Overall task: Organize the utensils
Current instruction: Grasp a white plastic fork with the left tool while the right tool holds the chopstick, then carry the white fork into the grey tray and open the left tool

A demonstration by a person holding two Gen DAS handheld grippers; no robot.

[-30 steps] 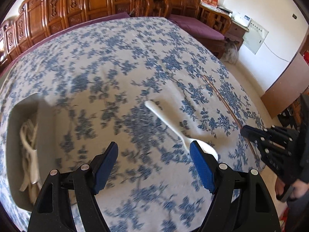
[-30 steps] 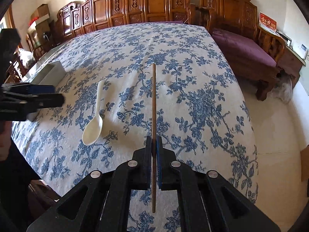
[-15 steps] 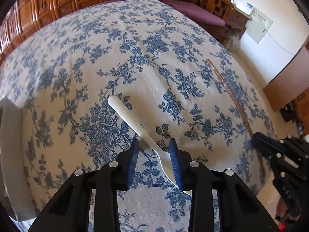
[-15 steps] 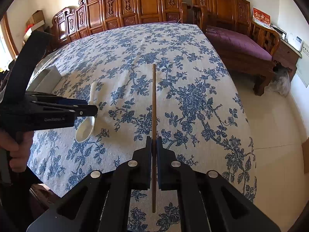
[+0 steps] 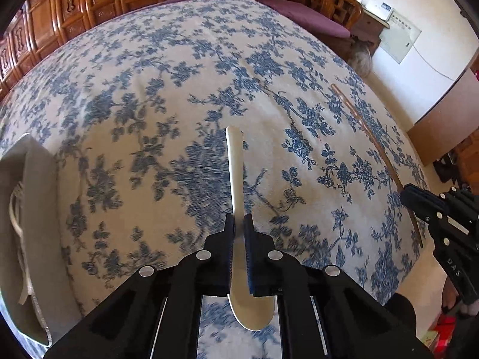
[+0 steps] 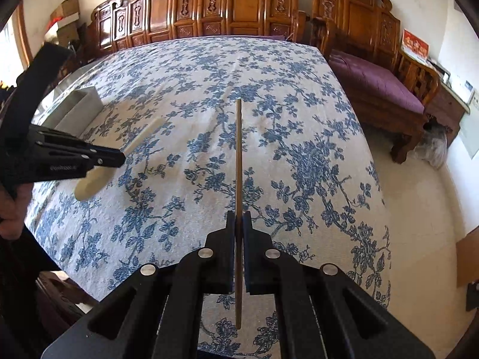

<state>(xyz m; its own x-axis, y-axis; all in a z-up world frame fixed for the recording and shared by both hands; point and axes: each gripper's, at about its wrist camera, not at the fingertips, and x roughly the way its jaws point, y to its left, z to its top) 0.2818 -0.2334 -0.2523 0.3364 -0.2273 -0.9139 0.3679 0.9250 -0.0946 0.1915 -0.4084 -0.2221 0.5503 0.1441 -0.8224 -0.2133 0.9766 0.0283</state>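
My left gripper [image 5: 239,224] is shut on a white plastic spoon [image 5: 235,167], handle pointing forward, bowl behind the fingers, lifted above the blue floral tablecloth. The spoon also shows in the right wrist view [image 6: 98,176], held by the left gripper [image 6: 118,158]. My right gripper [image 6: 239,221] is shut on a brown wooden chopstick [image 6: 238,155] that points straight ahead above the cloth. In the left wrist view the chopstick [image 5: 368,137] runs to the right gripper [image 5: 407,193] at the right edge.
A grey utensil box [image 5: 36,209] with white utensils inside stands at the table's left; it shows in the right wrist view [image 6: 77,104] too. Carved wooden chairs [image 6: 209,9] line the far side. A purple-cushioned bench [image 6: 380,86] stands right of the table.
My left gripper came down over the spoon, closed on its neck and lifted it off the cloth. The right gripper kept holding the chopstick nearly still.
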